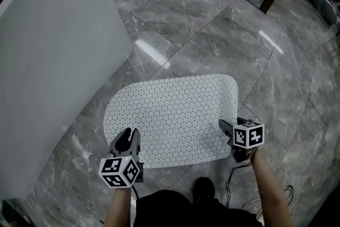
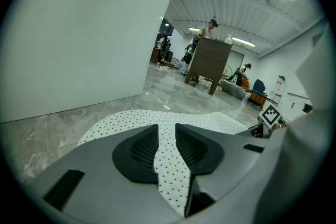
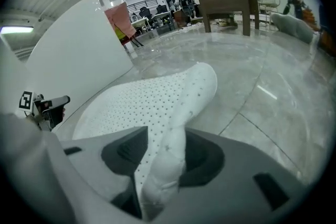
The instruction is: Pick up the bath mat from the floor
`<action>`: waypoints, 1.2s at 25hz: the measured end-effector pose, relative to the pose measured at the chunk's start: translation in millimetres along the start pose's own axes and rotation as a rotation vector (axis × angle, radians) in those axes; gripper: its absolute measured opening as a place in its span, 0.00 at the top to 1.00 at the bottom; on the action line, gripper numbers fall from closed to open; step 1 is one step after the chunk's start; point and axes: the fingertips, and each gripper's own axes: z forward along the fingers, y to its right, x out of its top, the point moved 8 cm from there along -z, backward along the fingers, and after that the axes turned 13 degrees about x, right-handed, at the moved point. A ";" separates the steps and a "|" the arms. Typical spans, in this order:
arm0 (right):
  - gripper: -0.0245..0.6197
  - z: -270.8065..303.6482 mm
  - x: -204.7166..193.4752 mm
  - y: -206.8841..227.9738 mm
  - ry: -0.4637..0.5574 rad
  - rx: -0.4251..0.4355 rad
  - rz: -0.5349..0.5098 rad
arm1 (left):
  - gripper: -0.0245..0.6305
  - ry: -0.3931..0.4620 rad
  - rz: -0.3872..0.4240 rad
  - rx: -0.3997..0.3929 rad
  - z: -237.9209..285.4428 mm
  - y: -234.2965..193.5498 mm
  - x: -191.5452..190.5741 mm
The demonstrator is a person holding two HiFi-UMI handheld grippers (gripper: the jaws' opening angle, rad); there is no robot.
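Both left tool (image 1: pixel 129 134) and right tool (image 1: pixel 227 127) pinching bath mat (image 1: pixel 175 111); grey marble floor (image 1: pixel 212 34), white partition (image 1: pixel 53 61)

The left gripper (image 1: pixel 127 133) and the right gripper (image 1: pixel 223 124) are hand-held tools with smooth grey moulded bodies. Each carries a white marker cube printed with black square patterns: the left cube (image 1: pixel 119 171) and the right cube (image 1: pixel 248 134). In the 2 gripper views the fingers (image 2: pixel 144 147) are broad grey shells. Each has a black ribbed pad (image 3: pixel 123 150) set in a rounded dark recess, and a dark rectangular slot (image 2: pixel 63 189) sits further out on the shell. A thin black cable (image 1: pixel 230 181) runs from the right gripper. The person wears dark clothing (image 1: pixel 170 212) and a black shoe (image 1: pixel 203 187).
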 end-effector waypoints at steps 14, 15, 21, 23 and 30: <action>0.92 -3.0 8.4 -61.3 0.085 0.016 -0.031 | 0.67 -0.055 -0.066 0.246 -13.5 -94.5 -27.0; 0.92 -0.4 8.6 -66.1 0.087 0.015 -0.036 | 0.66 -0.065 -0.065 0.272 -13.1 -105.0 -29.1; 0.92 7.7 7.3 -79.7 0.094 0.022 -0.002 | 0.58 -0.166 -0.030 0.351 1.5 -148.9 -45.9; 0.92 10.6 7.2 -81.1 0.098 0.017 0.006 | 0.57 -0.216 -0.053 0.351 11.3 -158.5 -53.4; 0.92 16.5 1.4 -82.7 0.100 0.011 0.031 | 0.49 -0.306 -0.120 0.308 41.6 -145.6 -65.3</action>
